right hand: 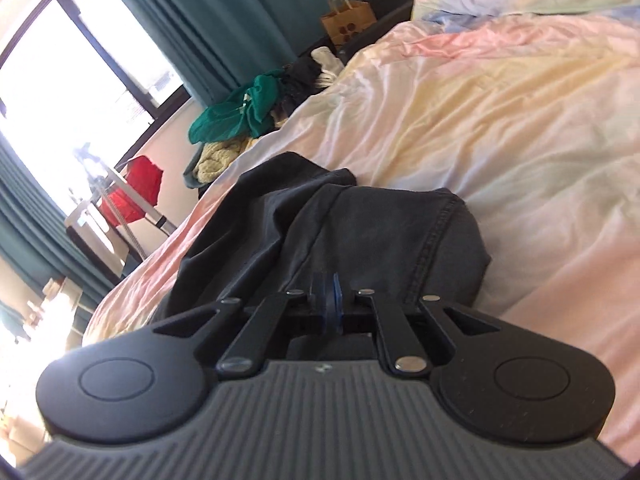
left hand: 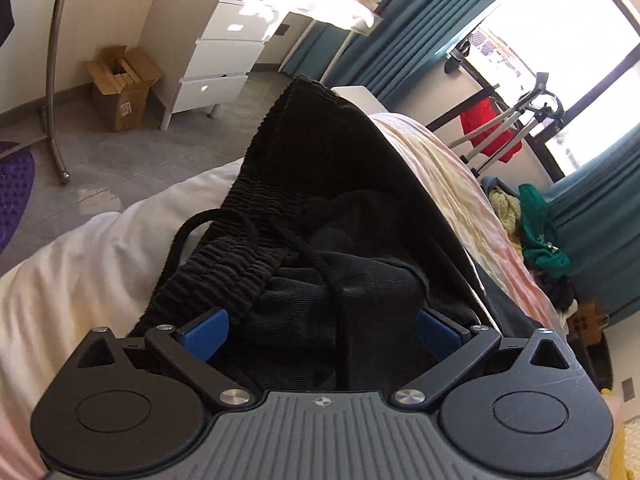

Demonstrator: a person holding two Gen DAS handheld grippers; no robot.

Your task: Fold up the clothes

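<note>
The left gripper (left hand: 322, 334) is seen with its blue fingers (left hand: 206, 334) spread wide. Between them lies a black garment (left hand: 320, 208) with a gathered elastic waistband (left hand: 240, 276) and a black drawstring (left hand: 308, 248), but the pads are not pressed on it. The garment is spread on the bed, over a pastel bed cover (left hand: 460, 200), and a white pillow (left hand: 80, 264) is seen just beside it.

In the right wrist view, the right gripper (right hand: 326, 294) is shown with its fingers (right hand: 318, 292) brought almost together. Whether cloth is pinched between them cannot be told, because this part is blurred. Just in front of the fingers a dark grey garment (right hand: 360, 224) with a stitched seam is bunched on the same bed cover (right hand: 500, 120).

Beyond the bed edge, a pile of clothes (right hand: 240, 116) is seen near the teal curtains (right hand: 224, 12), and a red cloth (right hand: 136, 192) hangs on a rack by the window.
</note>
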